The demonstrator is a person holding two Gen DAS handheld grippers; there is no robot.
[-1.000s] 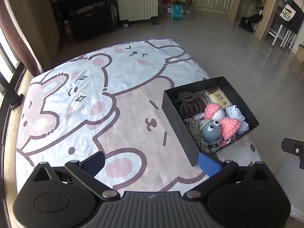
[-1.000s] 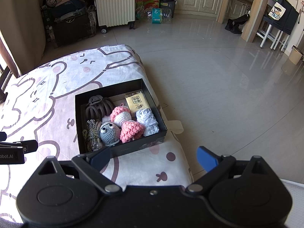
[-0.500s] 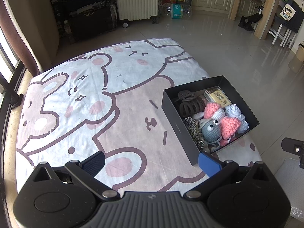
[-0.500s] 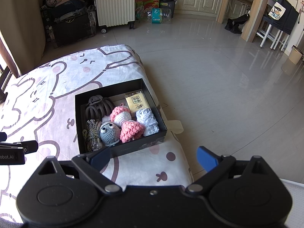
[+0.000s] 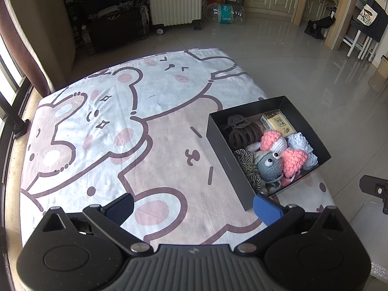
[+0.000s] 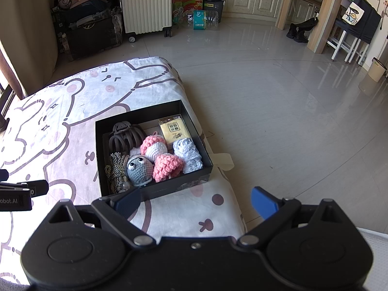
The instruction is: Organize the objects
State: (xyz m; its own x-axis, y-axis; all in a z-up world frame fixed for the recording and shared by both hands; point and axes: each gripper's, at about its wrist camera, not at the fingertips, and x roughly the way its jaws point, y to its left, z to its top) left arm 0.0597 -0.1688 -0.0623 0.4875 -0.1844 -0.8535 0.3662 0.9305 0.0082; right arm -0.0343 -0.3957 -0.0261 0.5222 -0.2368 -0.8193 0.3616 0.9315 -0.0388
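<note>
At the right edge of the bed (image 5: 150,126), on the bear-print sheet (image 5: 109,111), a black box (image 6: 155,190) is sitting open-topped, its near wall toward the right wrist camera. Inside the box, a brown claw hair clip (image 6: 126,137) is lying at 10 o'clock, a yellow packet (image 6: 174,131) at 1 o'clock, a pale blue crochet piece (image 6: 188,154) at 3 o'clock. Two pink-and-white crochet mushrooms (image 6: 167,165) are crowding the middle, touching a grey crochet mouse (image 6: 139,168) at 6 o'clock. A coil of brown-and-cream cord (image 6: 116,167) is lying at 8 o'clock against the left wall; a bead or two possibly under it, too small to tell.

Left gripper (image 5: 192,206) is hovering above the sheet, jaws spread wide, holding nothing; in its view the box is sitting at 3 o'clock, just past the blue right fingertip (image 5: 265,208). Right gripper (image 6: 195,202) is also hovering with jaws spread wide and empty, the box directly ahead at 12 o'clock, its left fingertip (image 6: 127,201) overlapping the box's near wall in view; contact cannot be told.

Across the tiled floor (image 6: 278,111), a white suitcase (image 6: 145,4) is standing at 12 o'clock beside a dark trunk (image 6: 89,31).
</note>
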